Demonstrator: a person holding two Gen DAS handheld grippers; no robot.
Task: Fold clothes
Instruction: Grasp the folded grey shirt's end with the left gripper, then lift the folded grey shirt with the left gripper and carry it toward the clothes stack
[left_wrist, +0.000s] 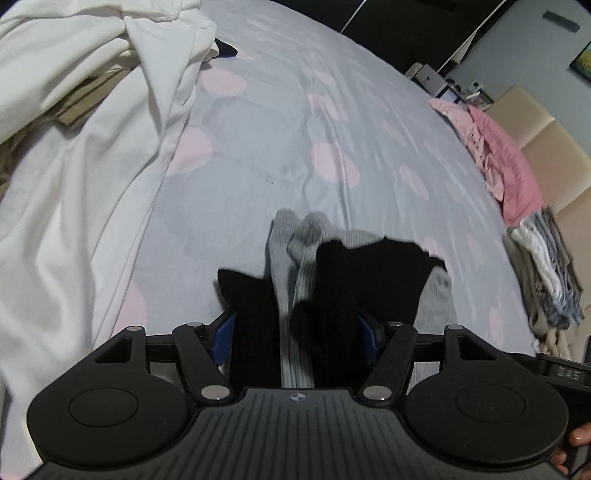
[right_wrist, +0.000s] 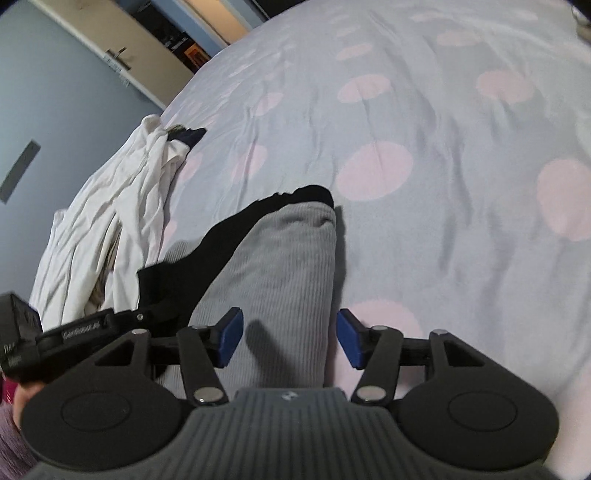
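In the left wrist view a bunch of black and grey socks (left_wrist: 332, 280) lies between the blue pads of my left gripper (left_wrist: 295, 332). The jaws stand fairly wide, with the bunch filling the gap, so the grip is unclear. In the right wrist view my right gripper (right_wrist: 288, 339) is open, its blue pads (right_wrist: 349, 343) on either side of a grey ribbed sock (right_wrist: 280, 266) with a black sock (right_wrist: 221, 236) beside it. The left gripper's body (right_wrist: 55, 336) shows at the left edge.
The bed has a grey sheet with pink dots (left_wrist: 295, 129). A heap of white clothes (left_wrist: 92, 129) lies on the left. A pink pillow (left_wrist: 506, 162) and a stack of folded clothes (left_wrist: 543, 269) sit at the right edge.
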